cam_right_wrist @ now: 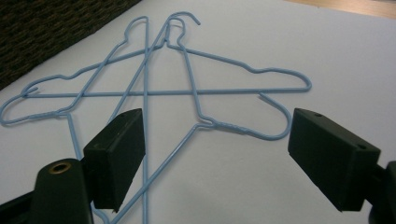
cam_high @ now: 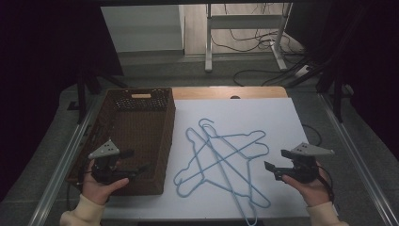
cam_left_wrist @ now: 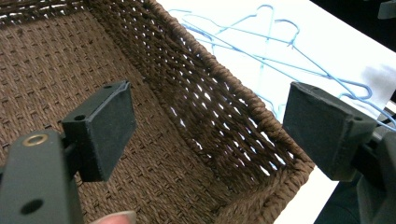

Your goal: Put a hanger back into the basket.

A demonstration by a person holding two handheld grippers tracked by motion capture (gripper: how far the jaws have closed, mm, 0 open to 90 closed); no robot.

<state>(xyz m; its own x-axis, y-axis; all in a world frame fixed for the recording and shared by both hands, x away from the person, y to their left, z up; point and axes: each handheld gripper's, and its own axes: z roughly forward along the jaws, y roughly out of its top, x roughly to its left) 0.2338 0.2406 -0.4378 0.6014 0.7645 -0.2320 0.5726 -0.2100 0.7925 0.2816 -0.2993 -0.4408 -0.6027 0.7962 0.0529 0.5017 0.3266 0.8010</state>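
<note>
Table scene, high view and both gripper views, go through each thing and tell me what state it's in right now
Wicker basket: upright, nothing seen inside.
Blue wire hangers: lying flat on the white table top, crossed over each other, beside the basket, ungripped.
Left gripper: open, holding nothing, over the basket's near end.
Right gripper: open, holding nothing, facing the hangers.

Lab or recording studio, black curtains (cam_high: 42, 56), loose floor cables (cam_high: 263, 42), metal-railed table (cam_high: 263, 117)
</note>
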